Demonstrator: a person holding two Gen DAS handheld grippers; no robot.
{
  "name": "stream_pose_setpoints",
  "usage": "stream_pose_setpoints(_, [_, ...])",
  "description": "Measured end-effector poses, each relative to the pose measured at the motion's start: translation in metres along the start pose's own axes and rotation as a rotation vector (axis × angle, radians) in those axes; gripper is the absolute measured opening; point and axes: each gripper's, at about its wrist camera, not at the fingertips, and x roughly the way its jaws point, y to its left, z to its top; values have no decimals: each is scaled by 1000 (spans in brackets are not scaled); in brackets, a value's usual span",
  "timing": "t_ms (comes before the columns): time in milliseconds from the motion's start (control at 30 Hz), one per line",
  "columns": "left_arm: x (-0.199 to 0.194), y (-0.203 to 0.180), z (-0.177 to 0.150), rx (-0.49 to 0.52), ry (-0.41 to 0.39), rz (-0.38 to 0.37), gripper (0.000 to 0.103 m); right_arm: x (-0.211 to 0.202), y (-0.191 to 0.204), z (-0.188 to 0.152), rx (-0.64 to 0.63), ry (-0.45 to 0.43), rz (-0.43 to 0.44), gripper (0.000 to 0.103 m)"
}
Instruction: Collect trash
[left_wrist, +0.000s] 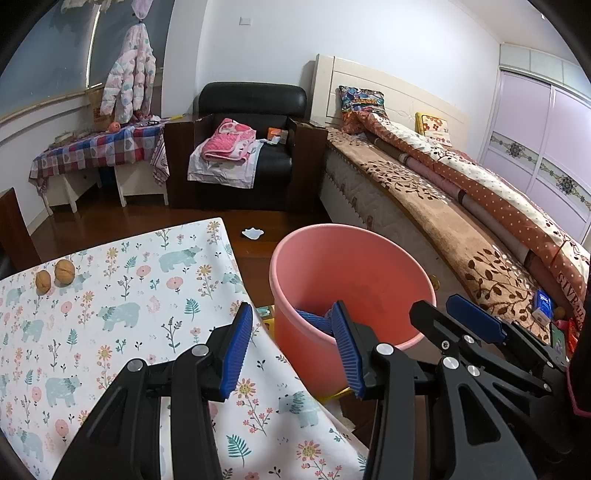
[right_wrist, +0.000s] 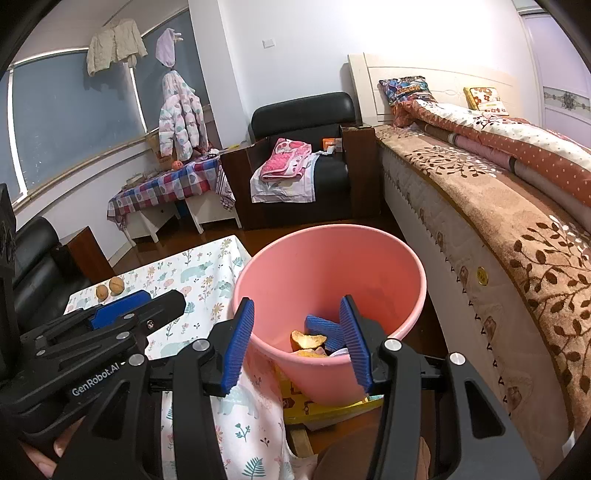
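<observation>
Orange peel scraps (right_wrist: 308, 341) lie inside a round pink plastic bucket (right_wrist: 332, 258), below the right gripper (right_wrist: 297, 339), jaws apart and empty; the left gripper (left_wrist: 293, 349) likewise gapes beside it.

Both wrist cams sit side by side, angled down and close over the pink bucket (left_wrist: 351, 280) (right_wrist: 328, 280); both catch the tabletop (left_wrist: 122, 314) (right_wrist: 199, 280), armchair (left_wrist: 251, 147) (right_wrist: 303, 155) and bed (left_wrist: 461, 206) (right_wrist: 498, 192).

Pink plastic bucket (right_wrist: 328, 280) on the floor between floral-clothed table (left_wrist: 110, 332) and bed (left_wrist: 424, 206); orange peel (right_wrist: 308, 339) inside; two apparent walnuts (left_wrist: 57, 277) on the table.
</observation>
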Motion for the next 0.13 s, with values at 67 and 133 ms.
stream_pose_setpoints(67, [1,2,-1,-2,1,0,45,1,0,1,-1,1,0,49])
stream_pose_setpoints(133, [2,2,1,-4,2,-1,45,2,1,0,-4,3,1,49])
